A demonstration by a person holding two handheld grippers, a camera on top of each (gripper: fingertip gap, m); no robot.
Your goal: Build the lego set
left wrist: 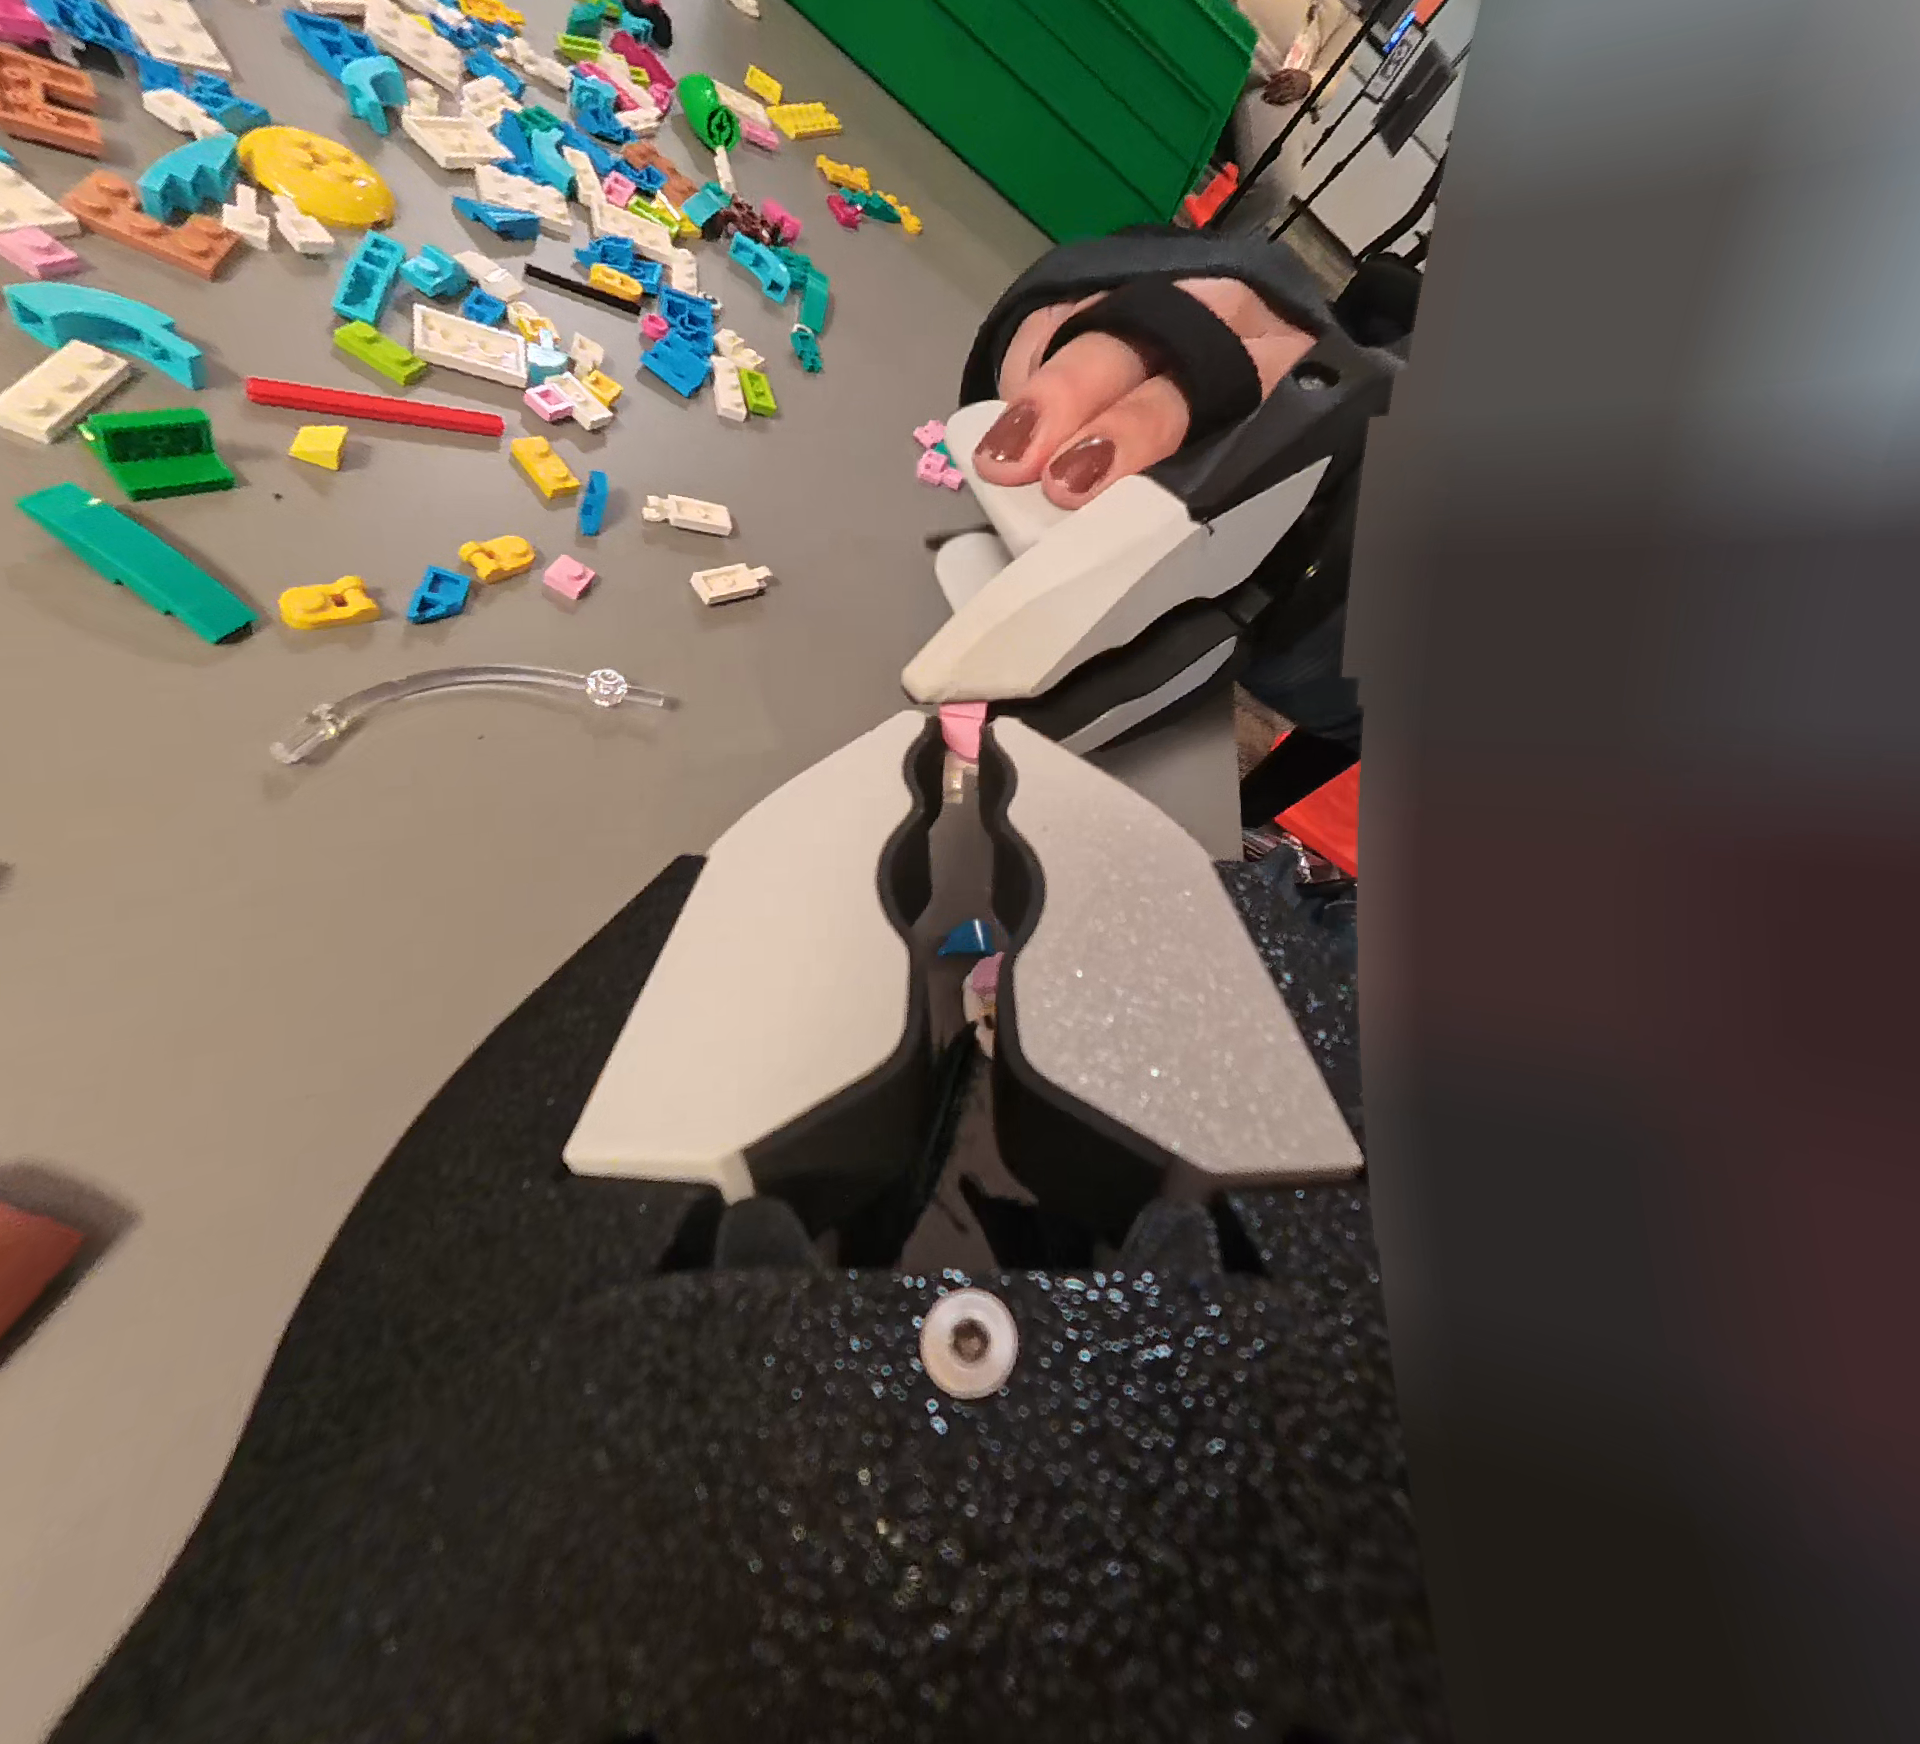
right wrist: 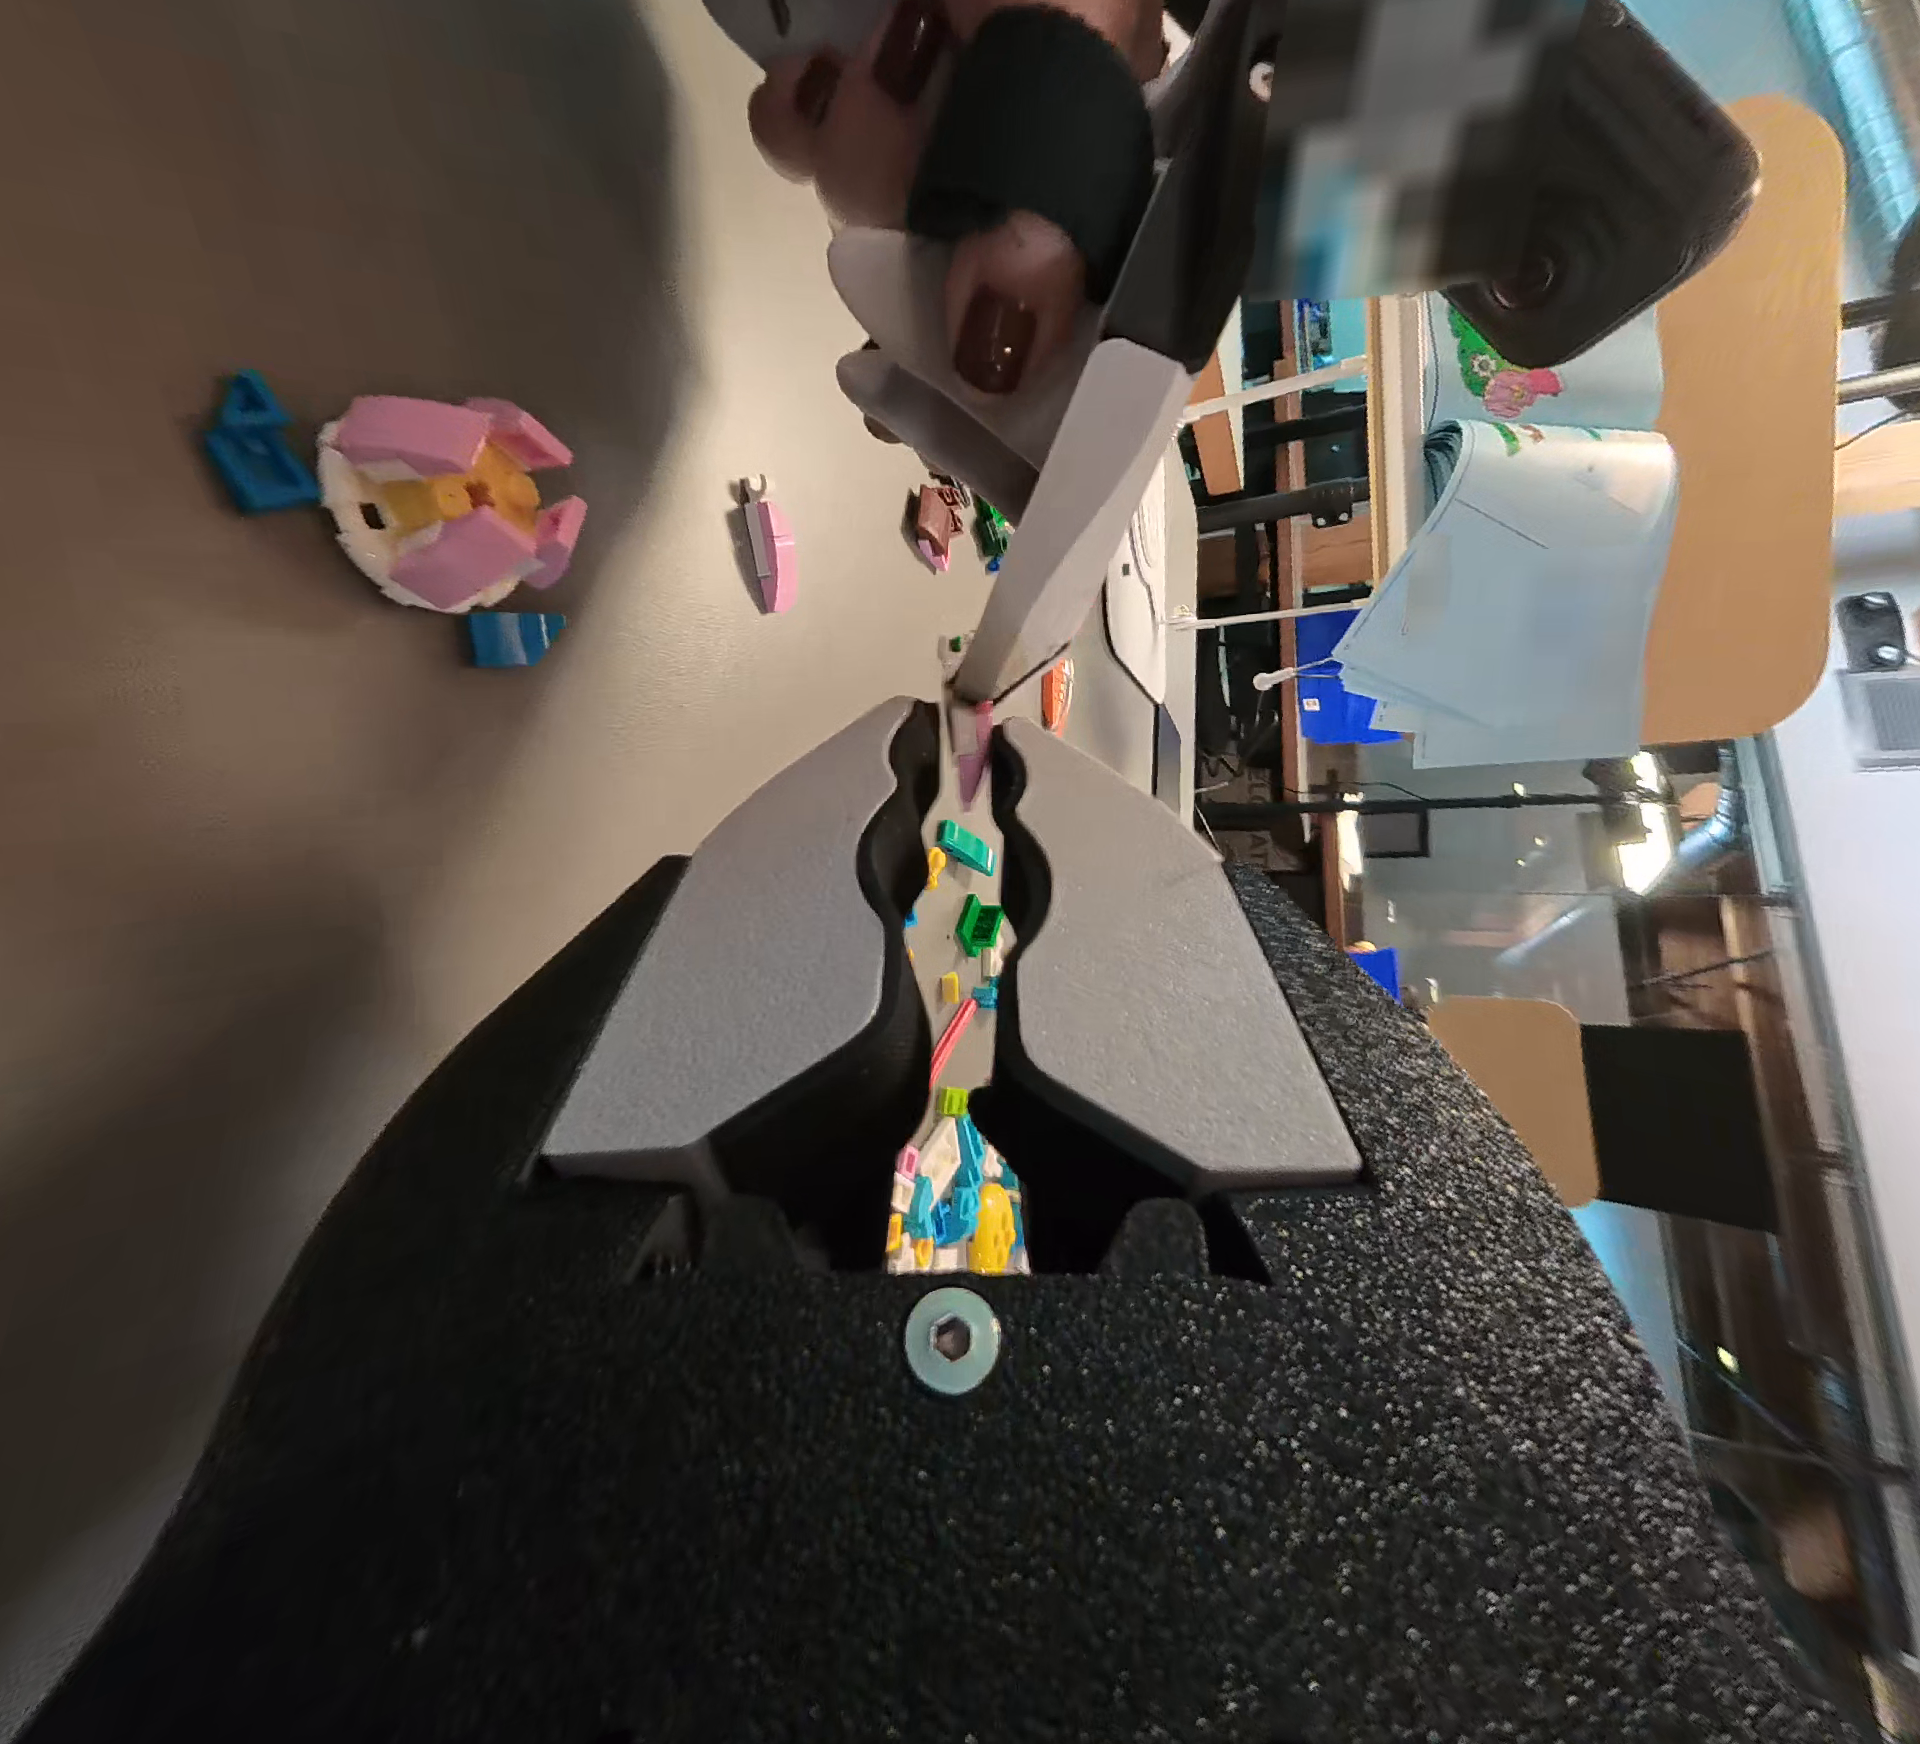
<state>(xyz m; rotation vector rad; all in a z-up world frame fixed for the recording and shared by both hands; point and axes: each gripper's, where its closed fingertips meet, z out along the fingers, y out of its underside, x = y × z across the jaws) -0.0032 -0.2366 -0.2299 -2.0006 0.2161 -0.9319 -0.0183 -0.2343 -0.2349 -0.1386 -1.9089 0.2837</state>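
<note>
In the left wrist view my left gripper [left wrist: 958, 738] is shut on a small pink lego piece [left wrist: 961, 726] with a pale part under it, held above the grey table. My right gripper [left wrist: 940, 684], held by a hand, comes in from the upper right and its tips meet the same piece. In the right wrist view my right gripper [right wrist: 971, 740] is shut on the pink piece [right wrist: 975, 749], and the left gripper [right wrist: 971, 692] reaches down onto it from above. A part-built pink, white and yellow flower model [right wrist: 447, 510] lies on the table to the left.
Many loose bricks [left wrist: 416, 136] cover the table's far left. A clear curved tube [left wrist: 468, 702] and a red rod [left wrist: 374, 406] lie nearer. A green bin [left wrist: 987, 1] stands at the back. A pink petal piece [right wrist: 774, 551] and blue bricks [right wrist: 255, 447] lie near the flower model. My two grippers' fingertips are within a few centimetres of each other.
</note>
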